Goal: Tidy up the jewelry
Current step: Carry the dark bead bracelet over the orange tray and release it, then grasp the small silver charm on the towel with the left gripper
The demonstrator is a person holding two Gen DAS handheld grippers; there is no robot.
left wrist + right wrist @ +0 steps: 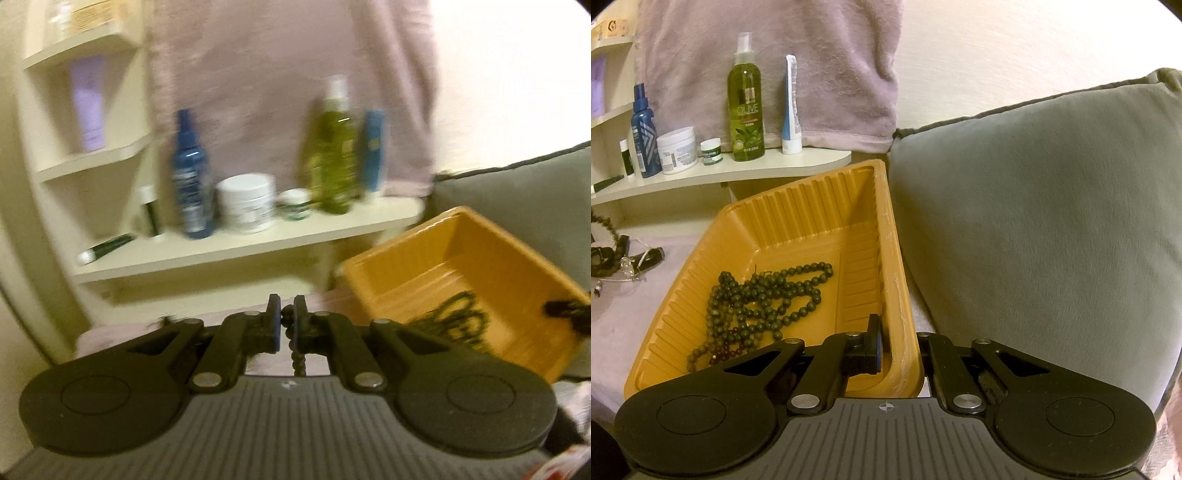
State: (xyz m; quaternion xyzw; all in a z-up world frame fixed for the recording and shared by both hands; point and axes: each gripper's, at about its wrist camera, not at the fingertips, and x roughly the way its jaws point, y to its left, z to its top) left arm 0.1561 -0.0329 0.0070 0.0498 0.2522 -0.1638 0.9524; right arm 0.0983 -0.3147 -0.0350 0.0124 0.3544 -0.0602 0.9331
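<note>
My left tool (287,325) pinches a bead strand (297,360); my right tool (899,345) clamps the tray (798,218) rim; swinging could snag it there.

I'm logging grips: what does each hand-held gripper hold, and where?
Left hand-held gripper: bead strand, pinched mid-strand. Right hand-held gripper: orange tray, by its near rim.

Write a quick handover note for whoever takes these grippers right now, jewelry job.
Left gripper: shut on a bead strand, lifted, tray off to its right.
Right gripper: shut on the orange tray's near rim, holding it tilted.
Done: a pile of dark bead necklaces is in the tray.
Left: drop the held strand in; then the loose pieces lying on the pink cloth left of the tray.
</note>
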